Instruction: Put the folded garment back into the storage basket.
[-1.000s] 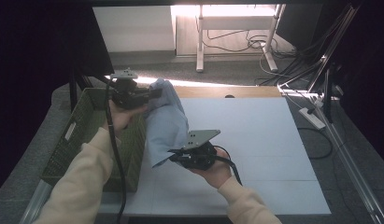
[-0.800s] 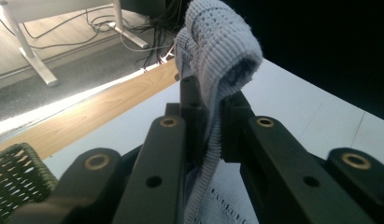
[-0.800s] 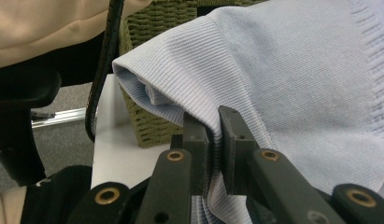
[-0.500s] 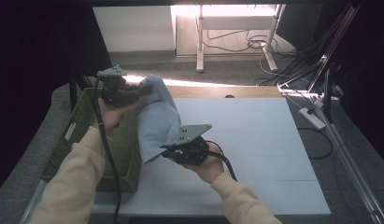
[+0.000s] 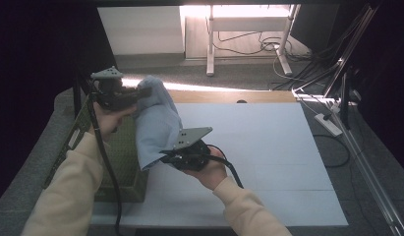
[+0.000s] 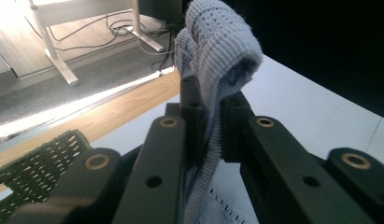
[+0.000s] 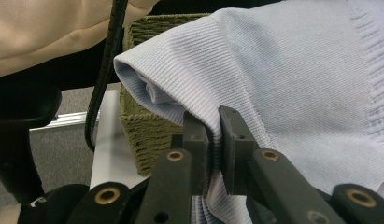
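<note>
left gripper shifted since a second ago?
Yes. The left gripper, shut on the light blue cloth, has drifted left in the high view, now over the green woven basket instead of the white table.

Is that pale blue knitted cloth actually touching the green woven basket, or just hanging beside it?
Cannot tell. In the high view the cloth overlaps the basket, and in the right gripper view it hides the basket's rim; neither shows a contact or a gap plainly.

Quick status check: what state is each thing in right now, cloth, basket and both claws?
Cloth: lifted off the table, hanging between both claws, partly above the basket.
Basket: upright at the table's left edge, under the cloth; what is inside cannot be told.
Left claw: shut on the cloth's upper edge.
Right claw: shut on the cloth's lower edge.
Table: white top, bare on the right.
</note>
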`<state>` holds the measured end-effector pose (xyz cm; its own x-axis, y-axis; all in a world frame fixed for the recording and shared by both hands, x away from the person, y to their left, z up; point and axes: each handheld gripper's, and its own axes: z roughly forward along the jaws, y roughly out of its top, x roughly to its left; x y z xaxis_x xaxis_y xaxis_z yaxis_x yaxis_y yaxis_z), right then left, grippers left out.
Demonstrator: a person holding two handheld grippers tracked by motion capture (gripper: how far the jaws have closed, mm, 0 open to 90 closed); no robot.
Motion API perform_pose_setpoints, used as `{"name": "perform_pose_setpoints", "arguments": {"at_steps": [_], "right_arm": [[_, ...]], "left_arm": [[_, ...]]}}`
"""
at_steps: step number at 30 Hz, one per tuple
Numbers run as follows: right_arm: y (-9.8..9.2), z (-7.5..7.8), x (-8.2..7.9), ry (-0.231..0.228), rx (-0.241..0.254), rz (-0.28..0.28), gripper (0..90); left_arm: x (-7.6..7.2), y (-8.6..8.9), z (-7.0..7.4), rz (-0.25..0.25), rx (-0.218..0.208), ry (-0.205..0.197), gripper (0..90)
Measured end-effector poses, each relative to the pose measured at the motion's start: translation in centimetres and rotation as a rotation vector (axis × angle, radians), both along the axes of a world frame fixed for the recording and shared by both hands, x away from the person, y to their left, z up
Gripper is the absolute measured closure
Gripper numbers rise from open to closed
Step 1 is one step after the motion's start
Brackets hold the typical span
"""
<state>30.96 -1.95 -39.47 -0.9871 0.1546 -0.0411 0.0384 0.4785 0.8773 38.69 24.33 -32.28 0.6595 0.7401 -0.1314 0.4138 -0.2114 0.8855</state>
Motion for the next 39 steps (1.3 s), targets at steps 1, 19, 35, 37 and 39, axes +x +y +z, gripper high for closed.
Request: {"name": "perform_pose_setpoints", "arguments": {"at_steps": [1, 19, 35, 37, 39], "right_arm": [[0.1, 0.0, 0.0, 0.002, -0.001, 0.003, 82.1], [2.1, 0.1, 0.3, -0.002, 0.000, 0.024, 82.1], [4.5, -0.2, 0.6, 0.004, -0.007, 0.044, 82.1], [4.8, -0.2, 0.6, 0.002, -0.009, 0.046, 82.1], [5.1, -0.2, 0.6, 0.001, -0.008, 0.049, 82.1]], "left_arm": [[0.0, 0.2, 0.0, 0.002, -0.002, 0.002, 82.1], [-0.2, 2.5, -0.4, 0.035, -0.011, 0.014, 82.1], [-0.6, 4.9, -0.8, 0.065, -0.029, 0.016, 82.1], [-0.7, 5.1, -0.7, 0.069, -0.026, 0.015, 82.1], [-0.7, 5.3, -0.7, 0.071, -0.024, 0.014, 82.1]]}}
